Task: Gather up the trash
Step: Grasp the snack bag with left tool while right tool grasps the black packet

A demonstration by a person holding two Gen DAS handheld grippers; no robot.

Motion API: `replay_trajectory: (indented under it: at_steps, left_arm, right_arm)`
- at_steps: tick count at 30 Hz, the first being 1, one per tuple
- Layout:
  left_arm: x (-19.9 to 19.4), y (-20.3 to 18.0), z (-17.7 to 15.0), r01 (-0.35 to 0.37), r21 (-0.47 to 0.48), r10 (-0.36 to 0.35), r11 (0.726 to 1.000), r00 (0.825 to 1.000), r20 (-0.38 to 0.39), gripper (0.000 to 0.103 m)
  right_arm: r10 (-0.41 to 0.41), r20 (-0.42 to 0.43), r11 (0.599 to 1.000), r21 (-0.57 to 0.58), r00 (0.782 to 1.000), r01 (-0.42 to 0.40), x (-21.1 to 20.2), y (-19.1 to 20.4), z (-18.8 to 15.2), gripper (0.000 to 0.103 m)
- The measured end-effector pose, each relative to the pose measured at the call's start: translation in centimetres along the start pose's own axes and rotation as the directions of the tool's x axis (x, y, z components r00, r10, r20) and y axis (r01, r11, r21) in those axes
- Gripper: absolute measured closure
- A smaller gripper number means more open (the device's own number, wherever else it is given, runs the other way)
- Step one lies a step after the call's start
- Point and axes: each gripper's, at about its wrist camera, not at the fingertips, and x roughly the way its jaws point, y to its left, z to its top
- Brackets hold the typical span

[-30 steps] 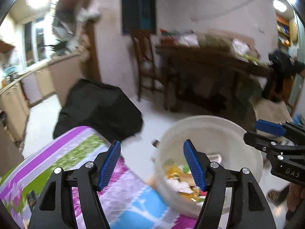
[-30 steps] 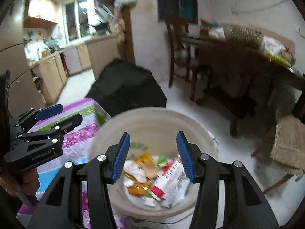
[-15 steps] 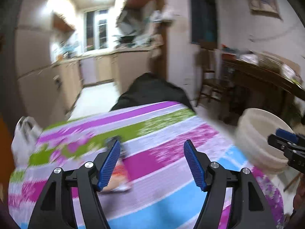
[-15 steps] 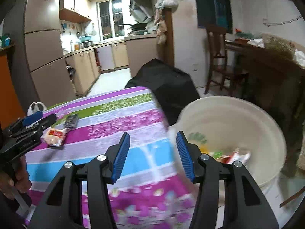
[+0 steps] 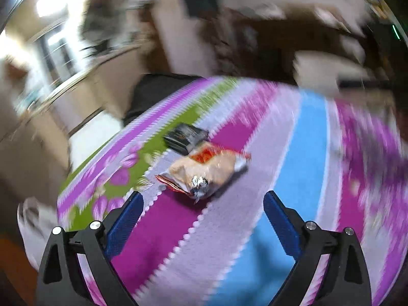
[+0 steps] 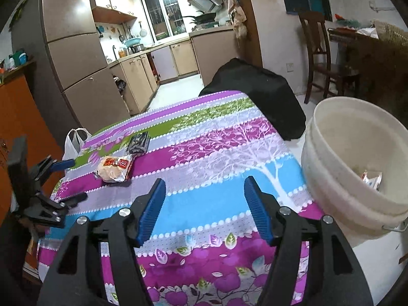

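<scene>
Mostly blurred: both claws (image 5: 201, 223) (image 6: 205, 210) opening, empty, snack wrapper (image 5: 204, 170) ahead.

Striped tablecloth (image 6: 224, 153), wooden chair (image 6: 318, 58)

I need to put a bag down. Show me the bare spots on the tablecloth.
Bare: the blue and purple stripes from the right gripper across to the white bucket. Bare too: the far green and purple stripes beside the black bag. Crowded: the left end, with the snack packet, dark packet and left gripper.

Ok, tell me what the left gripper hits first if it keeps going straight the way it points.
Probably the orange snack packet on the striped tablecloth: it lies just ahead of the left gripper, whose empty jaws are opening. Blur leaves depth uncertain.
</scene>
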Motion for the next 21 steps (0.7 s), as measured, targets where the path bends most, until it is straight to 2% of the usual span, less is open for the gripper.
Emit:
replay_trajectory:
  at_steps: [1, 2, 7, 10, 14, 17, 18, 21]
  left_arm:
    - [0.6, 0.3, 0.1, 0.000, 0.043, 0.000, 0.999, 1.000, -0.004, 0.009]
    - [1.2, 0.9, 0.3, 0.037, 0.076, -0.037, 0.996, 0.999, -0.006, 0.009]
    - [3.5, 3.2, 1.3, 0.143, 0.103, -0.144, 0.984, 0.990, 0.004, 0.009]
    - [5.1, 3.0, 1.8, 0.198, 0.154, -0.199, 0.968, 0.980, -0.010, 0.009]
    - [6.9, 2.4, 2.3, 0.236, 0.211, -0.236, 0.949, 0.971, -0.025, 0.009]
    - [7.8, 2.0, 2.1, 0.254, 0.238, -0.255, 0.937, 0.966, -0.027, 0.025]
    - [7.9, 2.0, 2.1, 0.256, 0.227, -0.257, 0.940, 0.966, -0.024, 0.036]
    - [7.7, 1.4, 2.2, 0.216, 0.215, -0.222, 0.952, 0.975, 0.004, 0.051]
  right_arm:
    - [-0.001, -0.005, 1.000, 0.003, 1.000, 0.001, 0.1, 0.2, 0.0, 0.041]
    - [0.000, -0.008, 1.000, 0.002, 1.000, 0.000, 0.2, 0.2, 0.1, 0.041]
    - [-0.001, -0.026, 0.999, -0.038, 1.000, 0.000, 0.5, 1.6, 0.5, 0.039]
    - [0.005, -0.050, 0.997, -0.075, 0.999, -0.008, 1.2, 2.7, 1.1, 0.038]
    - [0.020, -0.080, 0.993, -0.114, 0.997, -0.029, 2.1, 4.0, 1.8, 0.038]
    - [0.036, -0.097, 0.990, -0.131, 0.995, -0.049, 2.7, 4.6, 2.6, 0.038]
    - [0.042, -0.100, 0.990, -0.133, 0.994, -0.055, 2.8, 4.8, 2.8, 0.038]
    - [0.050, -0.106, 0.987, -0.146, 0.993, -0.066, 3.6, 5.4, 3.5, 0.038]
